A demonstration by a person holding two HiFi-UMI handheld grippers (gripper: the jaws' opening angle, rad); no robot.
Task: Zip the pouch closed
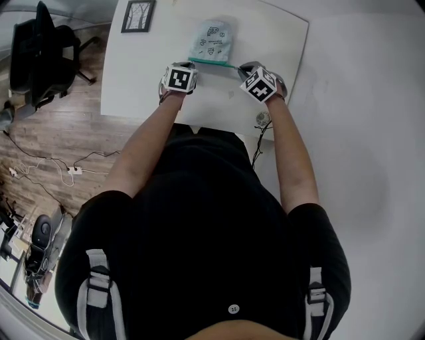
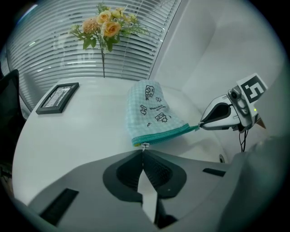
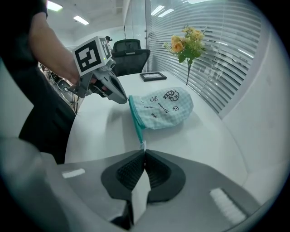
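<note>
A pale blue checked pouch (image 1: 211,40) with small cartoon prints lies on the white table (image 1: 143,73). Its teal zip band (image 1: 214,63) is stretched taut between my two grippers. The left gripper (image 2: 144,152) is shut on the small metal zip pull (image 2: 144,145) at the band's left end. The right gripper (image 3: 144,152) is shut on the tab at the band's other end (image 3: 142,145). In the head view the left gripper (image 1: 190,68) and right gripper (image 1: 240,69) sit at the pouch's near corners. The band (image 2: 165,134) looks joined along its length.
A black picture frame (image 1: 138,16) lies at the table's far left. A bunch of flowers (image 2: 105,27) stands by the blinds. An office chair (image 1: 43,50) stands left of the table. A cable (image 1: 260,136) hangs over the near table edge by a round fitting (image 1: 263,119).
</note>
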